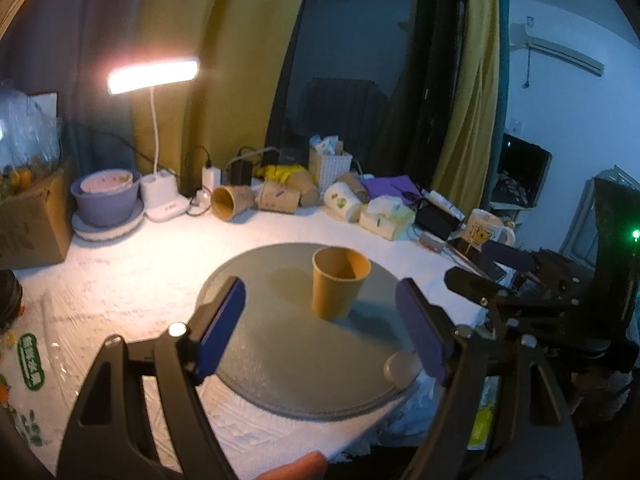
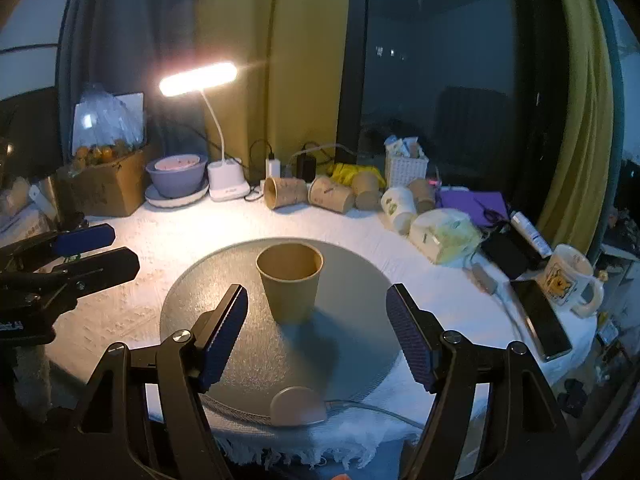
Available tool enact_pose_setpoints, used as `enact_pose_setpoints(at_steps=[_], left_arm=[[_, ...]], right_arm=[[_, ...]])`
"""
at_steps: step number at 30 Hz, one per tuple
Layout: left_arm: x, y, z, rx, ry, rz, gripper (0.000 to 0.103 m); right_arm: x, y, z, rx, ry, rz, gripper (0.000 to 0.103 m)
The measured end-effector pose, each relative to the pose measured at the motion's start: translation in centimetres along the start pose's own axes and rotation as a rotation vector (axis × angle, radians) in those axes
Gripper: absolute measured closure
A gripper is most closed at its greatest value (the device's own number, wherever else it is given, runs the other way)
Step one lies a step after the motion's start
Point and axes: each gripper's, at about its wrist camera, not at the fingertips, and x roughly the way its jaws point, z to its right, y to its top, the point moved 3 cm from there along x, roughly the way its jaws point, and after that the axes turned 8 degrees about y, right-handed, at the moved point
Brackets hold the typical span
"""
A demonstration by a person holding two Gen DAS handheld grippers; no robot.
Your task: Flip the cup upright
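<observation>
My left claw (image 1: 320, 320) hangs with its blue-padded fingers spread wide and nothing between them, low over the near edge of a round grey mat (image 1: 280, 360); my right claw (image 2: 318, 330) is likewise splayed wide and empty above the same mat (image 2: 248, 352). Beyond both sets of fingertips the brown paper cup (image 1: 340, 282) stands upright, mouth up, near the middle of the mat, touching neither claw; from the right wrist the cup (image 2: 290, 280) sits squarely ahead between the open fingers. In the left wrist view the right claw's black frame shows at the right edge, and in the right wrist view the left claw's blue pads appear at the far left, both well apart from the cup. The mat lies on a worktop (image 2: 168, 240) covered in white cloth. Along the back of the worktop lie several tipped-over paper cups (image 2: 308, 194), beside a lit desk lamp (image 2: 198, 78), a purple bowl (image 2: 176, 176) on a plate and a cardboard box (image 2: 104, 188). To the right, a white mug (image 2: 568, 276) stands near a dark phone (image 2: 540, 316), with yellow curtains (image 2: 280, 60) behind.
</observation>
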Motion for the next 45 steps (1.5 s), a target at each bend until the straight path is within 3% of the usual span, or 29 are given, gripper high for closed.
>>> enact_pose_setpoints(at_steps=[10, 13, 21, 37, 45], left_arm=[[-2.7, 1.3, 1.2, 0.065, 0.034, 0.087, 0.024], [-2.6, 1.5, 1.6, 0.094, 0.058, 0.071, 0.024], [-4.3, 2.1, 1.2, 0.086, 0.089, 0.127, 0.024], [-6.1, 2.4, -0.2, 0.032, 0.073, 0.209, 0.024], [-6.2, 2.3, -0.1, 0.034, 0.070, 0.204, 0.024]], right_arm=[[-3.5, 1.7, -0.4, -0.017, -0.012, 0.071, 0.028], [-4.4, 2.2, -0.8, -0.025, -0.016, 0.087, 0.028], [-6.9, 3.5, -2.0, -0.035, -0.017, 0.137, 0.028], [-6.1, 3.4, -2.3, -0.019, 0.001, 0.119, 0.028], [-6.0, 3.2, -2.6, -0.017, 0.008, 0.113, 0.028]])
